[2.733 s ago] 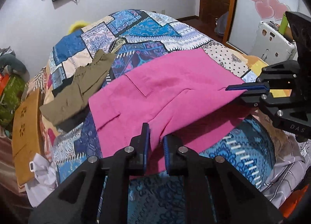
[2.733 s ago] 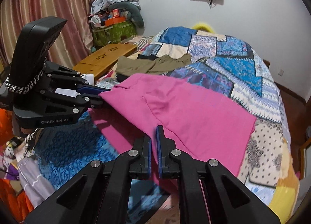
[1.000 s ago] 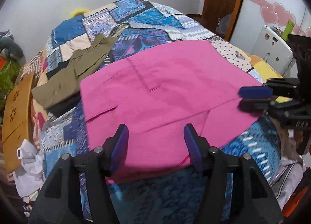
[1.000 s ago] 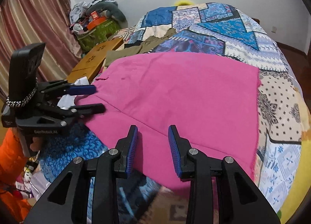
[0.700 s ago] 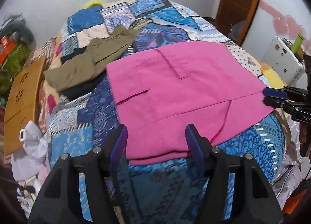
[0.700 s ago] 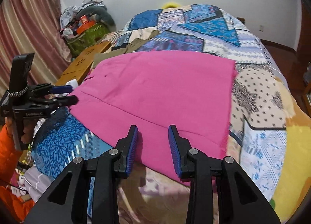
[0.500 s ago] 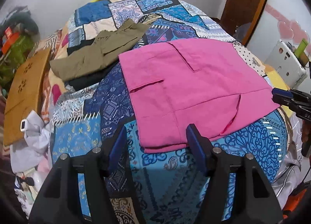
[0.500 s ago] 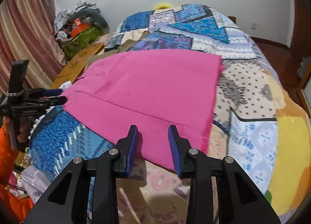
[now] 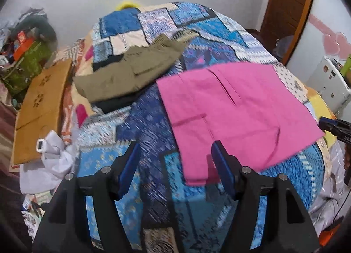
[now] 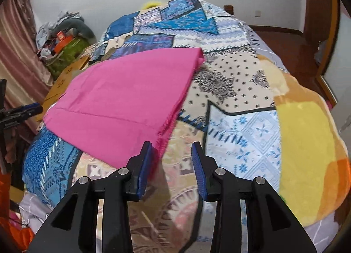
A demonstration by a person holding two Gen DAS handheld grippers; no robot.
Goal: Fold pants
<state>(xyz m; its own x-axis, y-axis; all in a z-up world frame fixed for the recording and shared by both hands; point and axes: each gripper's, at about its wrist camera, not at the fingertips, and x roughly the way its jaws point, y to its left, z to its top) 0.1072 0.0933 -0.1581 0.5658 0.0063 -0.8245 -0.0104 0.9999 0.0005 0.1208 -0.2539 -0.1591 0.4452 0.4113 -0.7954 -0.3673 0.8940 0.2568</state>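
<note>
Pants [image 9: 237,110], bright pink and folded into a flat slab, lie on a patchwork quilt [image 9: 153,121] between our two grippers, and that is the relation the next move seems to turn on: the slab's long axis runs side to side, from one gripper toward the other.

Going left to right in the left wrist view, we see a tan board [image 9: 41,108] off the bed's edge, then olive trousers [image 9: 131,70] heaped farther up the quilt, apart from the pink pair. Next comes our left gripper [image 9: 175,163], its jaws spread wide and holding nothing; only quilt shows between them. The pants' near left corner sits just ahead and to the right of it, by the right finger. At the far right edge the tips of the other gripper poke in, just beyond the pants' right end.

In the right wrist view the order mirrors: the left gripper's tips at far left, the pink slab across the middle, then our right gripper [image 10: 172,160]. Its jaws have just been opening, stand parted and pinch nothing. The pants' near right corner lies just ahead of its left finger, slightly left of the gap.

We judge each gripper equally near its own end of the pants.
</note>
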